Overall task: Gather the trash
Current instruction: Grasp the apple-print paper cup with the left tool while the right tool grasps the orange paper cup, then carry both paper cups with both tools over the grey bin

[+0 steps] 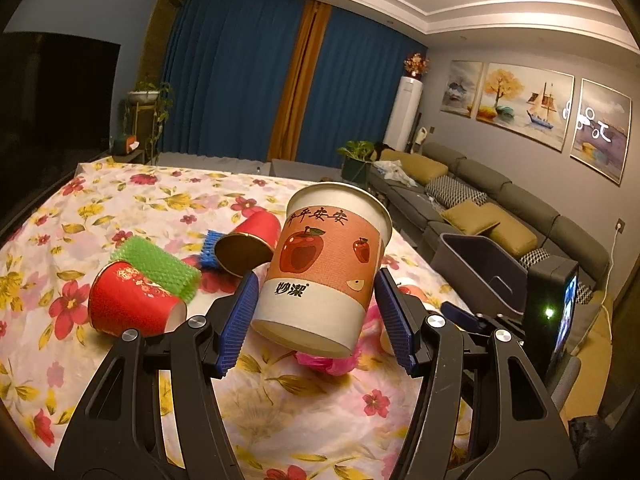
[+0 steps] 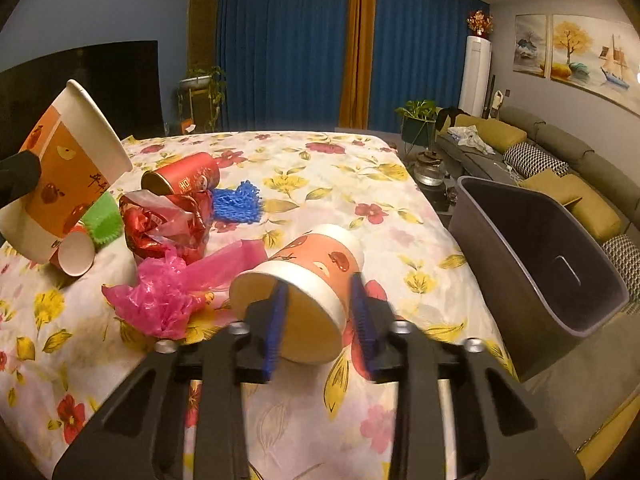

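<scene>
Left wrist view: the left gripper [image 1: 316, 312] clamps an apple-printed paper cup [image 1: 326, 266] at centre frame, lifted off the floral cloth [image 1: 100, 208]. In the right wrist view the right gripper [image 2: 318, 316] straddles a second apple cup [image 2: 308, 280] lying on its side at lower centre, one pad seemingly inside its mouth; contact is blurred. Judged step: picking up. Next, both cups need carrying to the dark bin [image 2: 520, 248] at right.

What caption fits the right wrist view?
Right gripper closing on a fallen apple-print paper cup beside the grey bin.
</scene>
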Demonstrator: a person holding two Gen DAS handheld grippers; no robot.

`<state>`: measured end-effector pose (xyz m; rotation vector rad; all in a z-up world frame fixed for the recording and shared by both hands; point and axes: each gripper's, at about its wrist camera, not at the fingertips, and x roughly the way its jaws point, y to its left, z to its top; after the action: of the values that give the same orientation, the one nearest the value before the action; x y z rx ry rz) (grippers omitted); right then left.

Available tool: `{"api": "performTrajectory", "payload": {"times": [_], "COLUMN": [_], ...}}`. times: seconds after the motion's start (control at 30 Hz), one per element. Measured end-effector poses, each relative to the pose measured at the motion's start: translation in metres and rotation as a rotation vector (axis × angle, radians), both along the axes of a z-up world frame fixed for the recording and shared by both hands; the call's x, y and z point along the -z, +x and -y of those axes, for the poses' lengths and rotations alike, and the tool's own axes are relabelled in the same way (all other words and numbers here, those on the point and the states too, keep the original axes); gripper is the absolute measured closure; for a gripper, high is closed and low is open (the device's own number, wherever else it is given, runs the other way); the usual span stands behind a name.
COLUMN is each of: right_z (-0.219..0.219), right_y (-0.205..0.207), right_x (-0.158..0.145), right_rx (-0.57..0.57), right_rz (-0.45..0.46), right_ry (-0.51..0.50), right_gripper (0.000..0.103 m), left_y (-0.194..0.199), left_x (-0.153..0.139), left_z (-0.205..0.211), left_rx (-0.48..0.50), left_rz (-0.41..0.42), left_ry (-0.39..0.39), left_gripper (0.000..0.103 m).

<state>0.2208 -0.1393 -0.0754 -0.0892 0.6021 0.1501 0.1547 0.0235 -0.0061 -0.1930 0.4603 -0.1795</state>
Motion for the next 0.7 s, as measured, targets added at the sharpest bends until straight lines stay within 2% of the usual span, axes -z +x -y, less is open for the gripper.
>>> {"api": "performTrajectory", "payload": {"times": [0.23,0.7], "right_z": [0.005,0.032], "right_y": [-0.005,-0.036], "right_x": [-0.003,-0.034], "right_rx": [0.005,0.036], "right_rz": [0.030,0.130], "right_ry": [0.002,0.077], "right_gripper": [0.096,0.099], "left_y": [0.000,-0.009], "left_x": [-0.001,-0.011], "left_z": [0.003,0.013], "left_rx": [0.006,0.016], "left_rz": [-0.001,0.032], "left_ry": [0.009,0.028], "left_gripper": [0.044,0.044]}}
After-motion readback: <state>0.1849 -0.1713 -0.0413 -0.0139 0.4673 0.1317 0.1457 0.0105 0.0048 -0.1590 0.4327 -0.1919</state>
